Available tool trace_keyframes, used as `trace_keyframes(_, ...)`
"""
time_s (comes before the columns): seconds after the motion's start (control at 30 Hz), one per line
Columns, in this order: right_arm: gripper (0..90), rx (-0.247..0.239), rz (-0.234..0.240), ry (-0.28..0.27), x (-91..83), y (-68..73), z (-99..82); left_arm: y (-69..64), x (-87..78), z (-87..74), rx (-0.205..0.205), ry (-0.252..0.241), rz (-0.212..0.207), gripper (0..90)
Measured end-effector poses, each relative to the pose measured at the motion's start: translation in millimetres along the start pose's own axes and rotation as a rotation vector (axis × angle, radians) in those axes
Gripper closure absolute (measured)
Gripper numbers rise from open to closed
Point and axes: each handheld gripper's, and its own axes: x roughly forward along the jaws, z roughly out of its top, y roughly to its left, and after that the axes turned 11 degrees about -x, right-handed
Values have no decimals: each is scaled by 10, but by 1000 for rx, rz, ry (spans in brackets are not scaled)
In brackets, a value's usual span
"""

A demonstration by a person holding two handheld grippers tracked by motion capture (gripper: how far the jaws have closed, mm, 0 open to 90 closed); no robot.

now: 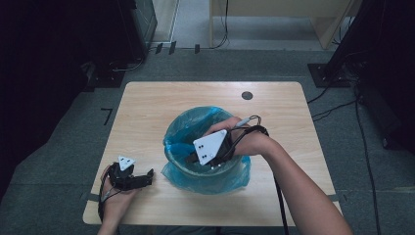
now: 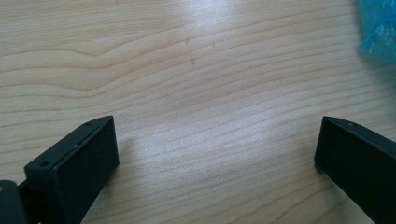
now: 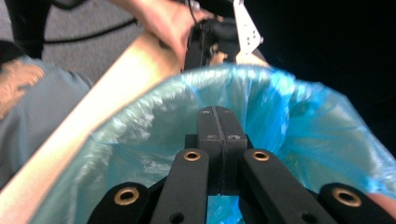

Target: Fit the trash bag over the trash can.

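Blue bag-lined bin (image 1: 205, 147) is seen at the middle of the wooden table (image 1: 147, 107).
Over its mouth the right gripper (image 1: 192, 158) is held with jaws pressed together, nothing between them; the left gripper (image 1: 148, 175) is rested near the table's front left, jaws spread wide and empty.

The high view looks forward and down from above the near side of the table (image 1: 147, 105), the blue-lined bin (image 1: 205, 147) at centre; the left gripper view skims the tabletop close beside that bin (image 2: 379, 28); the right gripper view hangs just over its rim (image 3: 261, 77), facing back toward the person.
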Motion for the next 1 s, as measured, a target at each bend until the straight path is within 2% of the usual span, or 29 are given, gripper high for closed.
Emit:
trace_keyframes(0.23,900,-43,80,77,233,37,5,2,4,3,1,0,-1,0)
trace_keyframes(0.4,900,-56,140,135,393,52,-28,3,4,4,2,-1,-1,0)
trace_keyframes(0.7,900,-71,258,218,563,56,-73,3,6,5,1,-1,-1,0)
trace_keyframes(0.83,900,-77,256,219,561,56,-70,3,5,5,1,-1,-1,0)
trace_keyframes(0.87,900,-71,243,197,515,38,-60,3,5,5,1,-1,-1,0)
trace_keyframes(0.93,900,-67,233,191,473,26,-50,3,5,5,1,-1,-1,0)
trace_keyframes(1.0,900,-66,204,175,324,-10,-17,3,5,5,1,-1,-1,0)
